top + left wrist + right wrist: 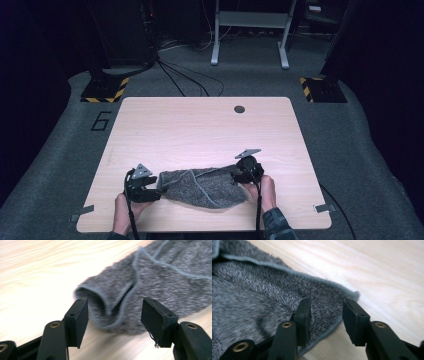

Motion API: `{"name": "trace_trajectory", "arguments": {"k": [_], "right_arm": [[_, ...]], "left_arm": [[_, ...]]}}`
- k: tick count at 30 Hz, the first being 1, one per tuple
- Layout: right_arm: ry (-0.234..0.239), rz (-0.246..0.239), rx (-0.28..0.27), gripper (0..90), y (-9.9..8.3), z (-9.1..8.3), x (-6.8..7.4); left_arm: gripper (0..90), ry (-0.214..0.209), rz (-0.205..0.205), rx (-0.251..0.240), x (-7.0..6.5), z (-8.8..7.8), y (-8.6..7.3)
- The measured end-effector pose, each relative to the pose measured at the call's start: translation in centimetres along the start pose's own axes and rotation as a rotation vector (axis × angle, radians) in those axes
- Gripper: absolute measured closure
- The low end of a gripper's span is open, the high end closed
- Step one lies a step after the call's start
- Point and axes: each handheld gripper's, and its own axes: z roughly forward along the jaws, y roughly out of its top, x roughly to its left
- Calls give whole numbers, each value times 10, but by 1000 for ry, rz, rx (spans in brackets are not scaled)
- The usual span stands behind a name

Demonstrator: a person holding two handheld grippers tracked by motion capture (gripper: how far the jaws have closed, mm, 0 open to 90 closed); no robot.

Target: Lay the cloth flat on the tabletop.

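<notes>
- Nearest, at the table's front edge in the high view, 2 hands come in from below, each holding a black gripper with a grey three-cornered plate on top.
- The left gripper (159, 190) sits at the left end of the cloth; in its own view (113, 315) its 2 flat black pads stand apart, released, with a rolled fold of the cloth's corner lying in the gap and neither pad pressing on it.
- The right gripper (234, 176) sits at the cloth's right end; in its own view (325, 315) the jaws are also parted, the left pad over the fabric, the right pad over bare wood just past the cloth's pointed corner, nothing clamped.
- The grey cloth (202, 187) is fuzzy, speckled dark and light, edged with a smooth pale-grey stitched hem; it lies folded in a long rounded shape on the near half of the table, between the 2 grippers.
- The table (200, 125) is pale wood-grain with rounded corners.
- Farther off, a dark round grommet hole (239, 109) sits near its back edge.
</notes>
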Motion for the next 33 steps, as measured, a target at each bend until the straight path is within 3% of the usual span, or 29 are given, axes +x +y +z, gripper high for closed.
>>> {"name": "trace_trajectory", "arguments": {"k": [1, 5, 10, 13, 16, 22, 25, 33], "right_arm": [[1, 10, -7, 567, 0, -3, 0], [-17, 14, -37, 559, 3, -8, -5], [-15, -6, -19, 527, 9, 1, -8], [-9, -8, 6, 468, 11, 9, -11], [5, 9, 16, 465, 14, 16, -16], [57, 35, 37, 714, 13, 24, -23], [56, 39, 32, 836, 11, 25, -23], [10, 39, -8, 868, 16, 12, -23]], "left_arm": [[385, 8, 15, 15, 3, -2, 1], [432, 21, 9, 13, 12, 2, 4], [568, -63, 22, 87, 15, 18, 11], [590, -92, 9, 119, 14, 27, 14], [638, -95, -19, 127, 16, 33, 17], [833, -103, -45, 118, 20, 36, 18], [868, -99, -65, 100, 23, 34, 19], [868, -124, -162, -5, 31, 23, 34]]}}
